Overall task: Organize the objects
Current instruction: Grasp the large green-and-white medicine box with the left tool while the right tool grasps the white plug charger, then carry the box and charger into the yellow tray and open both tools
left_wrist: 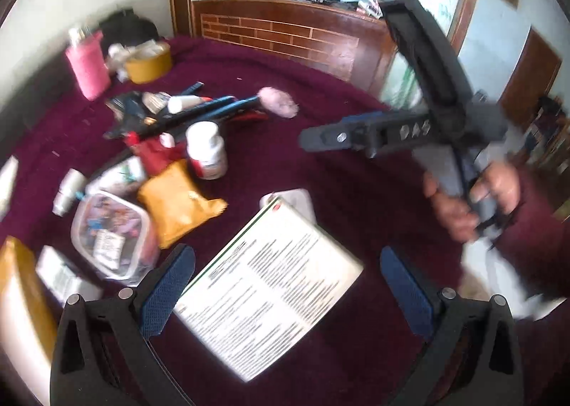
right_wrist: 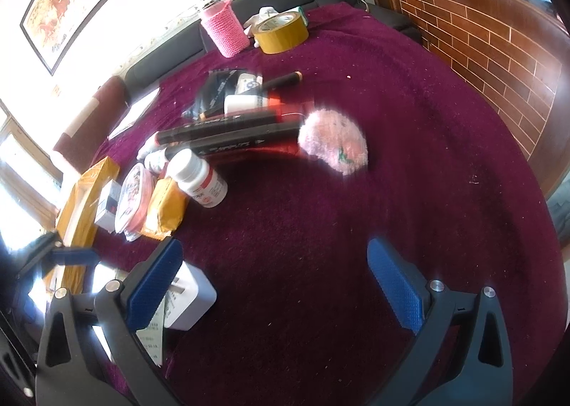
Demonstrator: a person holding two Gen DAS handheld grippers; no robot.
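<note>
On the tabletop [right_wrist: 409,128], covered with a dark red cloth, I count one pink knitted bottle sleeve [right_wrist: 223,28] and one roll of yellow tape [right_wrist: 283,33], both in the upper middle of the right wrist view. There are two long black markers [right_wrist: 228,131] lying side by side in the centre, one pink plush toy [right_wrist: 333,144] at their right end, and one white pill bottle [right_wrist: 199,179] below them. One yellow packet [left_wrist: 178,201], one clear plastic box [left_wrist: 114,231] and one printed white leaflet [left_wrist: 267,295] are in the lower part of the left wrist view. One white charger plug [right_wrist: 190,299] is at lower left.
</note>
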